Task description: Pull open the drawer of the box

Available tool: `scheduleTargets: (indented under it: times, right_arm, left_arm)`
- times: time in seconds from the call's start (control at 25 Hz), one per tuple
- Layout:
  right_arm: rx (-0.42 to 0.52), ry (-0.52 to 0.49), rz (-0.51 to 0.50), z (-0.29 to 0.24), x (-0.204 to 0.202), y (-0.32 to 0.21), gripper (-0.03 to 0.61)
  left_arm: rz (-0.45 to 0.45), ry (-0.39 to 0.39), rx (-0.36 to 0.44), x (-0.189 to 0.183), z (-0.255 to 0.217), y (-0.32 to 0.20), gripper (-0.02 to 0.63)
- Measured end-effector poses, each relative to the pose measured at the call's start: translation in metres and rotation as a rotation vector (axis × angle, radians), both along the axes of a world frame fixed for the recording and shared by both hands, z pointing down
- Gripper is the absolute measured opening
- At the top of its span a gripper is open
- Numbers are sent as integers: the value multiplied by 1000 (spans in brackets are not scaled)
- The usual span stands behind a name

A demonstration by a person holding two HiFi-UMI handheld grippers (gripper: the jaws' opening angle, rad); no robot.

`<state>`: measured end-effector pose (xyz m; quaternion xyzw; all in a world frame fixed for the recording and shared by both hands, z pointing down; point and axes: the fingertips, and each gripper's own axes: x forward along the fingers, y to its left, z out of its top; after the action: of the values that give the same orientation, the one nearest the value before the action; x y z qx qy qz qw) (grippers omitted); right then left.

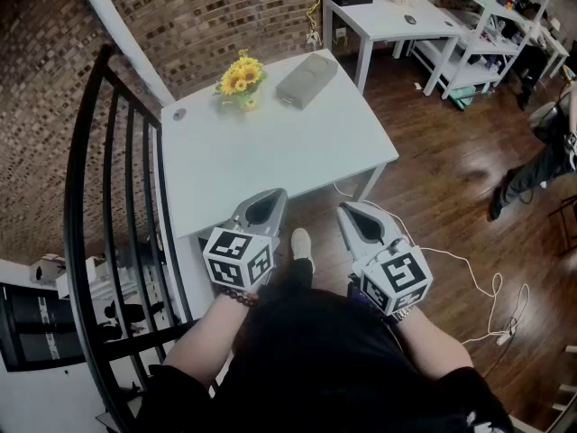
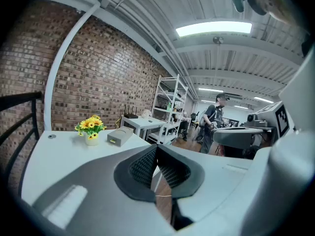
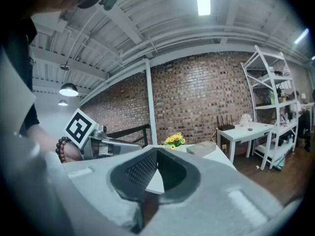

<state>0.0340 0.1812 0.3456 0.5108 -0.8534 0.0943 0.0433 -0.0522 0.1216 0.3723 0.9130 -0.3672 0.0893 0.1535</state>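
A flat grey box (image 1: 306, 79) lies at the far right of the white table (image 1: 270, 161), next to a pot of yellow flowers (image 1: 240, 81). From the left gripper view the box (image 2: 119, 136) shows a small greenish mark on its near end, with no drawer sticking out. My left gripper (image 1: 269, 198) hovers over the table's near edge, shut with nothing in it. My right gripper (image 1: 354, 213) hangs just off the near right corner, also shut and empty. Both are far from the box (image 3: 202, 149). The pads meet in the left gripper view (image 2: 157, 147) and the right gripper view (image 3: 157, 152).
A black stair railing (image 1: 117, 197) runs along the left of the table. A second white table (image 1: 388, 16) and a white shelf rack (image 1: 487, 25) stand at the back right. A person (image 1: 541, 152) walks on the wooden floor at right. A white cable (image 1: 487, 287) trails there.
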Motion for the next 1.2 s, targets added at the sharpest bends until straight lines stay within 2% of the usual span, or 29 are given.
scheduleTargets:
  times: [0.4, 0.6, 0.92, 1.2]
  right_arm:
    - [-47, 60, 6, 16, 27, -94, -11]
    - [-90, 84, -9, 30, 35, -160, -11]
    - [-143, 127, -54, 42, 28, -261, -11]
    - [-209, 152, -114, 42, 24, -315, -11]
  left_arm:
    - [-28, 80, -101, 28, 37, -116, 14]
    - [-63, 126, -209, 35, 72, -187, 14]
    - [-123, 220, -389, 37, 122, -292, 71]
    - [-192, 322, -577, 50, 156, -348, 95]
